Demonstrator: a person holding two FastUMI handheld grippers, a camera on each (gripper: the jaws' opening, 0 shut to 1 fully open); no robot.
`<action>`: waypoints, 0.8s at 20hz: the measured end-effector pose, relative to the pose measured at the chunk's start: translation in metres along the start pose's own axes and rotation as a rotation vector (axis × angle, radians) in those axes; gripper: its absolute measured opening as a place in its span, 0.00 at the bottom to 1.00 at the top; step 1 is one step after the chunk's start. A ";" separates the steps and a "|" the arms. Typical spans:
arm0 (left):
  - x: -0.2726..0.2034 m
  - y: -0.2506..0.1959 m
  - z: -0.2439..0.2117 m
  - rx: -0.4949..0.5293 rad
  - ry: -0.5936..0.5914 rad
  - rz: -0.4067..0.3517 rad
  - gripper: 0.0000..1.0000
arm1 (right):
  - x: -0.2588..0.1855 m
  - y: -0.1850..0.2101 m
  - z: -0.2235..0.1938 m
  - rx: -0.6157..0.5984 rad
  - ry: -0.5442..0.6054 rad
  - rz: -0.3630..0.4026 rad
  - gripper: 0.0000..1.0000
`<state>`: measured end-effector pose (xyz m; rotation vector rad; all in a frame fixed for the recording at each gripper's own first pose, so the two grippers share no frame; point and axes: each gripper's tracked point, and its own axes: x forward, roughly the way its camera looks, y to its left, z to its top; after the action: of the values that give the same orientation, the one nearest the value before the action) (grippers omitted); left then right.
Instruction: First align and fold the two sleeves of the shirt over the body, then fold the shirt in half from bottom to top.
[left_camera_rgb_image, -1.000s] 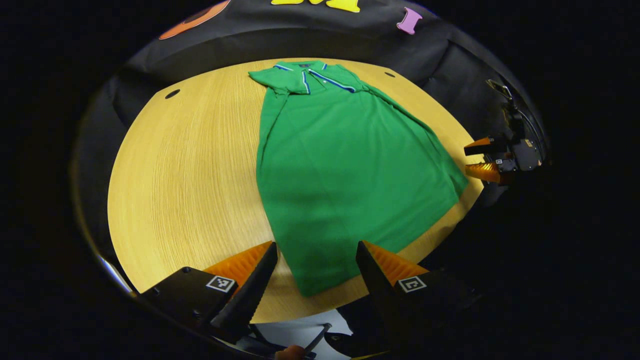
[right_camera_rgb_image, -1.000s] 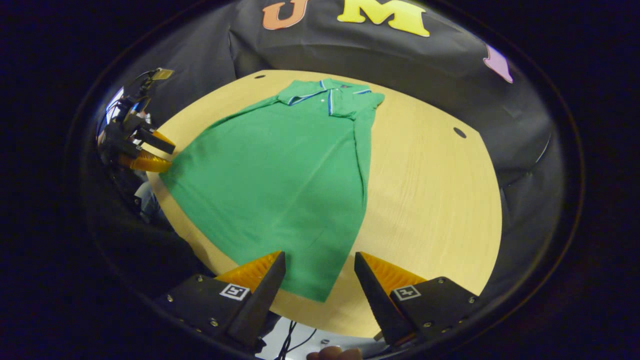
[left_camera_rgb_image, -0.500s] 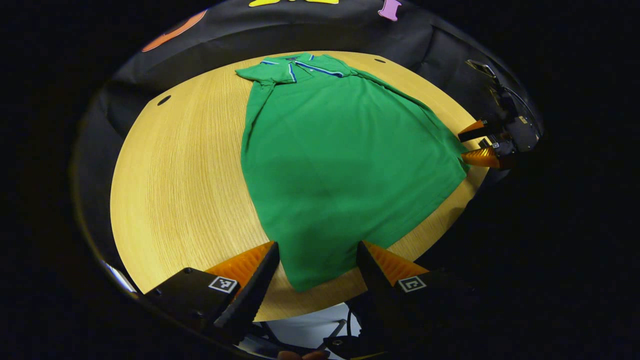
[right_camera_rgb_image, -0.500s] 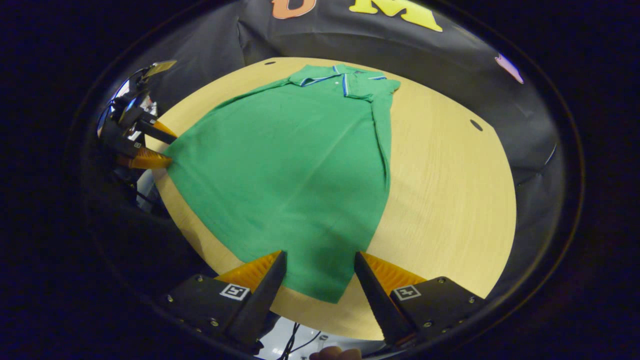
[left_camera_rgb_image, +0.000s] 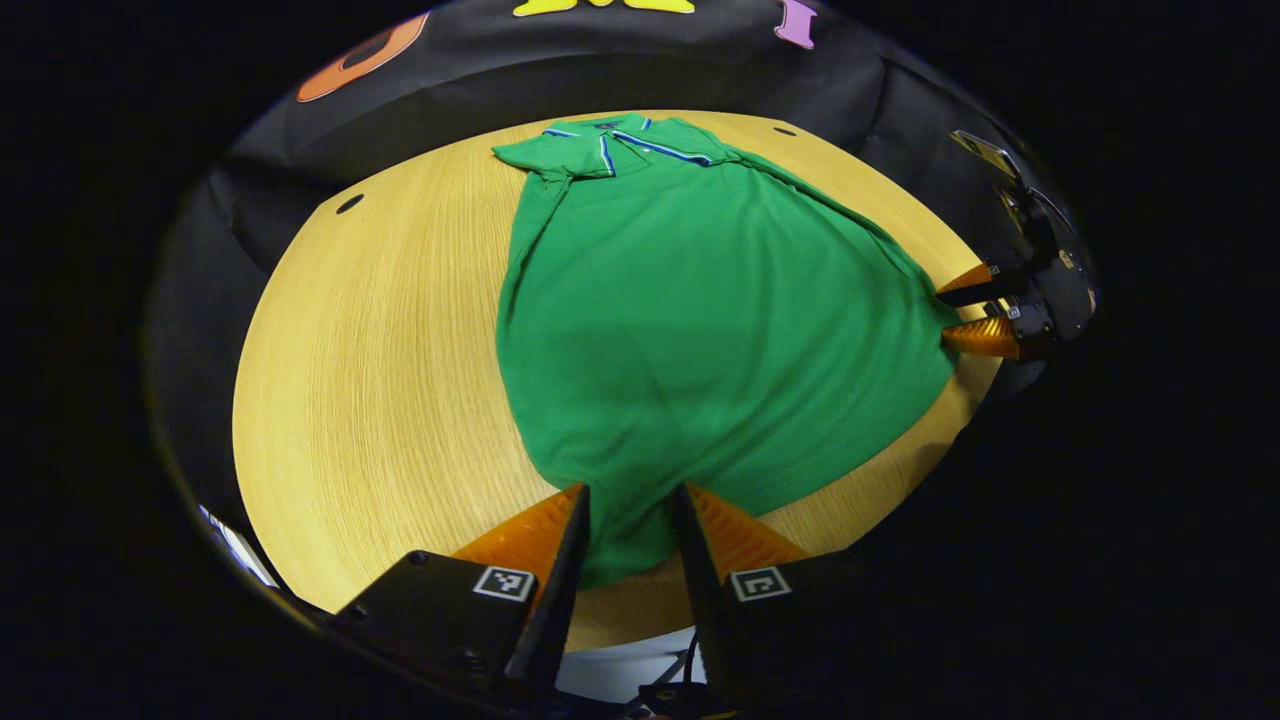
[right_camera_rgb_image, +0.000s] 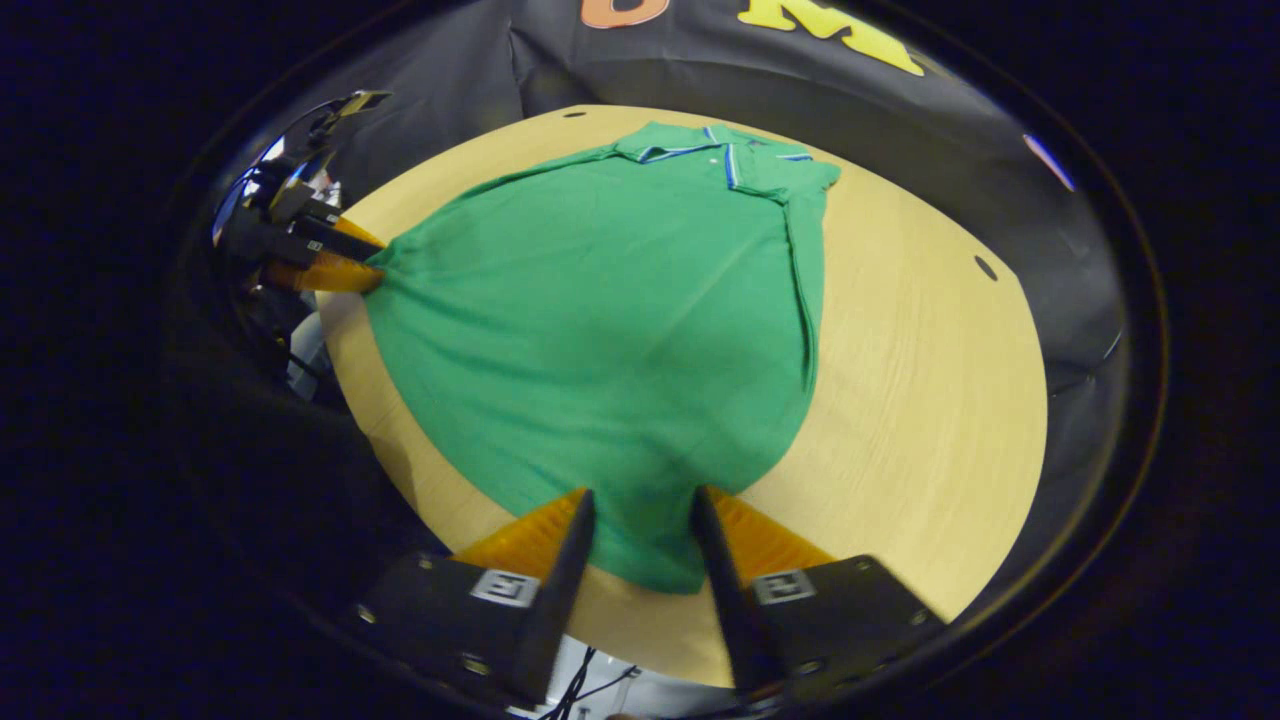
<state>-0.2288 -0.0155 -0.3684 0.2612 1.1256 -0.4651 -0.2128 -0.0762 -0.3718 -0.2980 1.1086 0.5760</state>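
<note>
Both grippers grasp the bottom hem of the green shirt (left_camera_rgb_image: 700, 310), which lies flat on the round wooden table (left_camera_rgb_image: 370, 380) with its collar at the far side. Left gripper (left_camera_rgb_image: 628, 530) pinches one hem corner between its fingers at the near edge; right gripper (right_camera_rgb_image: 640, 530) pinches the other corner likewise.

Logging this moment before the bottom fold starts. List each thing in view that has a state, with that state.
shirt: flat on the table, sleeves already folded over the body, bottom half not yet folded up.
left hand-held gripper: fingers narrowed around a bottom hem corner; firm clamp unclear.
right hand-held gripper: fingers narrowed around the other hem corner; clamp unclear.
table: bearing the shirt.
</note>
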 end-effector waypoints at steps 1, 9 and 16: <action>0.002 -0.003 0.001 0.008 0.002 -0.007 0.55 | 0.001 0.001 0.002 0.003 -0.003 0.007 0.39; 0.002 -0.009 0.020 -0.120 -0.003 -0.123 0.04 | -0.005 0.000 0.018 0.211 -0.008 0.082 0.01; -0.022 0.002 0.058 -0.080 -0.100 -0.117 0.04 | -0.035 -0.001 0.059 0.285 -0.107 0.139 0.01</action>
<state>-0.1891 -0.0340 -0.3245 0.1014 1.0623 -0.5294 -0.1788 -0.0578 -0.3146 0.0569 1.0966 0.5425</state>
